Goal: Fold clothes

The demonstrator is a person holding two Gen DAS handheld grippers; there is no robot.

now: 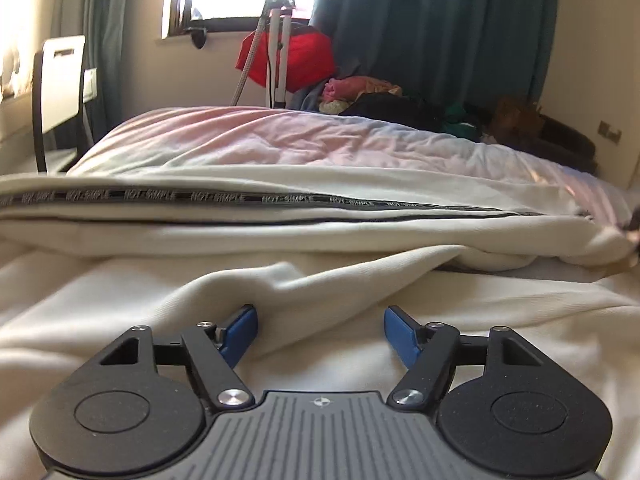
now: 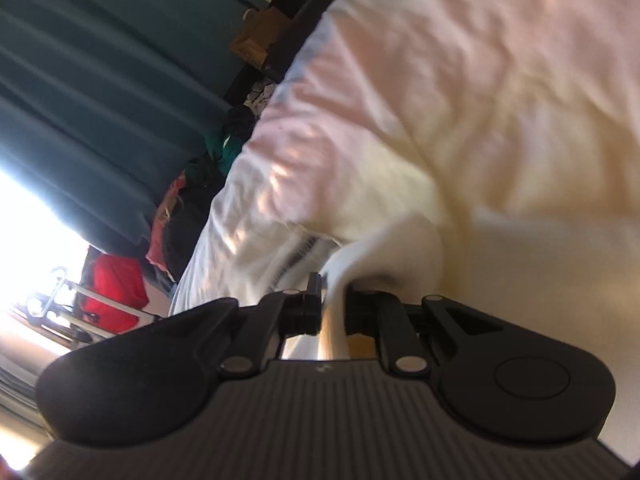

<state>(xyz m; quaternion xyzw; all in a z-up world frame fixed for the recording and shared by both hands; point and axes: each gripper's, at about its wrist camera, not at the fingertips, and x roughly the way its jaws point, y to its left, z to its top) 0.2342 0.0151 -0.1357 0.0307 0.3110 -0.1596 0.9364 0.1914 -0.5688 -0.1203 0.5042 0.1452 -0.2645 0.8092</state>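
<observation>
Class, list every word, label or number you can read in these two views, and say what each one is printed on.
"NOT SIMPLE", repeated along the black tape stripe on the cream garment, left wrist view.
The same stripe in the right wrist view: too blurred to read.
Cardboard box by the curtain: no print can be made out.
Nothing else is readable.

1. Bed (image 1: 248, 140) under a pale, pinkish, wrinkled cover.
2. Cream garment (image 1: 320, 236) spread across the near part, rumpled, with a black lettered stripe (image 1: 224, 197) running its length.
3. Heap of mixed clothes (image 1: 384, 100) at the far edge by the curtain.
</observation>
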